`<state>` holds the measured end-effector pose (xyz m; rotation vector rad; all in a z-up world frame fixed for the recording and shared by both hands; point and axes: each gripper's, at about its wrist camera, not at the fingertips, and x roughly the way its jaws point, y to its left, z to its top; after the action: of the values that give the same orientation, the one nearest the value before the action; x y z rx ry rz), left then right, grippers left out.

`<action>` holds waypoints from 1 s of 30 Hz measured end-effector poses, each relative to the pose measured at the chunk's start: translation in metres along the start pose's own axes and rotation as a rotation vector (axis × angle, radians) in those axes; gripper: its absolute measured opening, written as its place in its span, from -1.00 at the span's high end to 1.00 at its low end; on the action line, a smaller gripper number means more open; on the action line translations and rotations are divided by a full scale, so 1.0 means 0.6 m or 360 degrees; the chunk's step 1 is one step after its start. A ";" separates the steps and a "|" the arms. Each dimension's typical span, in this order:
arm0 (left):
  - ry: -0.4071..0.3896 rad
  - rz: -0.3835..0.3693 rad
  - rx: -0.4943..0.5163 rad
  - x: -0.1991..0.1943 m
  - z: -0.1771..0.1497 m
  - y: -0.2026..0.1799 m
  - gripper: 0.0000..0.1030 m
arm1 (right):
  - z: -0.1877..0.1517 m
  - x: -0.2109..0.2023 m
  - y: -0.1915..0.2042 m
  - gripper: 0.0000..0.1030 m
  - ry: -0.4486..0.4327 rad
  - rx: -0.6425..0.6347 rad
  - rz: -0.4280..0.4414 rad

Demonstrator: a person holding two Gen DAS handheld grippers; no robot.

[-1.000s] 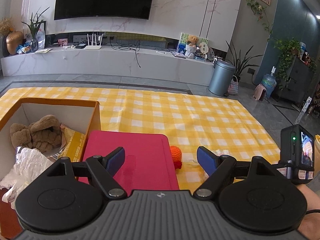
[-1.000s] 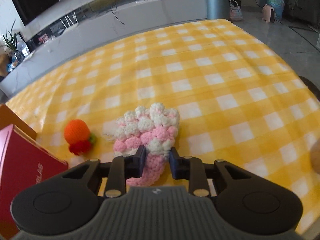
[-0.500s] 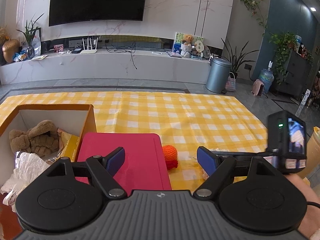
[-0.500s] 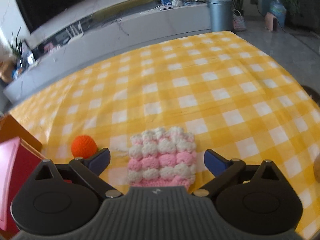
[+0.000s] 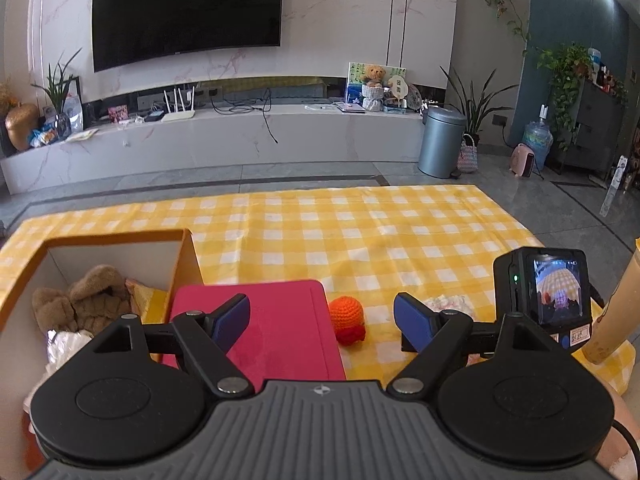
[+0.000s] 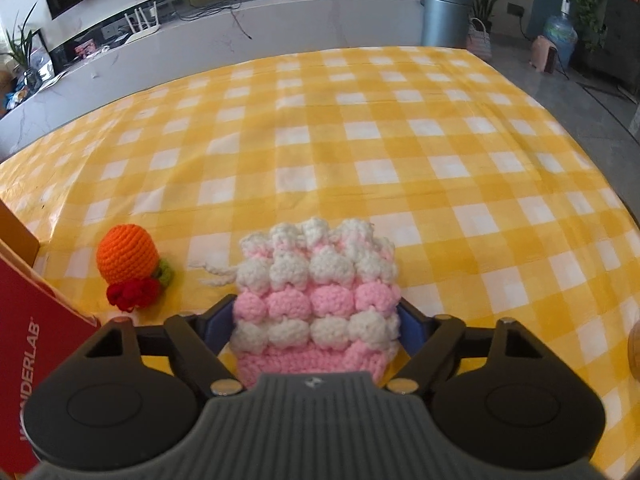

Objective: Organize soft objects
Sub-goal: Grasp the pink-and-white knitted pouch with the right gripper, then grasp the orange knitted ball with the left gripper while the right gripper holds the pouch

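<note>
The right gripper is straddling a pink-and-white crocheted pouch lying flat on the yellow checked tablecloth. Its blue pads are sitting against the pouch's two sides at about the pouch's full width, but whether they are already pinching the yarn cannot be told from this view. The left gripper is hovering with its jaws spread wide and nothing between them, above a red box lid.

The pouch is looking light, limp and springy; its bobble stitches are likely to compress under the pads and give good friction, so slipping seems a small risk. A hold across the thicker lower band, where the pads already are, seems better than one on the loose top rim, which would probably fold. A loose white drawstring is trailing from its left side and could snag or drag.

Just left of the pouch, apart from it, an orange crocheted fruit with a red and green tuft is resting near the lid's corner. Farther left, an open cardboard box is already holding a brown plush toy and some crinkled wrapping. The cloth beyond the pouch is lying bare and wide, leaving free room to lift; the path toward the box is crossing the fruit and the lid's edge.
</note>
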<state>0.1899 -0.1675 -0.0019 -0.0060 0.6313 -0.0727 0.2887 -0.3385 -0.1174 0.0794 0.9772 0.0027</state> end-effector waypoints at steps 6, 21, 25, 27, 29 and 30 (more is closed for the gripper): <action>0.0014 0.0014 0.0124 -0.018 0.048 -0.026 -0.86 | 0.005 -0.026 -0.007 -0.04 -0.0054 0.0024 0.0037; 0.0762 -0.0411 0.0802 0.211 0.098 -0.105 -0.87 | 0.008 -0.077 -0.059 0.04 -0.0108 0.0210 0.0079; 0.0972 -0.0332 0.0877 0.282 0.101 -0.118 -0.86 | 0.010 -0.085 -0.069 0.04 -0.0119 0.0229 0.0099; 0.1107 -0.0268 0.0865 0.314 0.103 -0.117 -0.81 | 0.012 -0.091 -0.073 0.05 -0.0133 0.0232 0.0071; 0.1179 -0.0257 0.0855 0.335 0.096 -0.118 -0.81 | 0.015 -0.099 -0.074 0.05 -0.0152 0.0227 0.0042; 0.1198 -0.0248 0.0858 0.345 0.091 -0.121 -0.81 | 0.015 -0.102 -0.074 0.05 -0.0163 0.0222 0.0045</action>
<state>0.3837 -0.2554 -0.0780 0.5143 1.3456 -0.4069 0.2606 -0.3858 -0.0646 0.2196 0.8732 -0.0429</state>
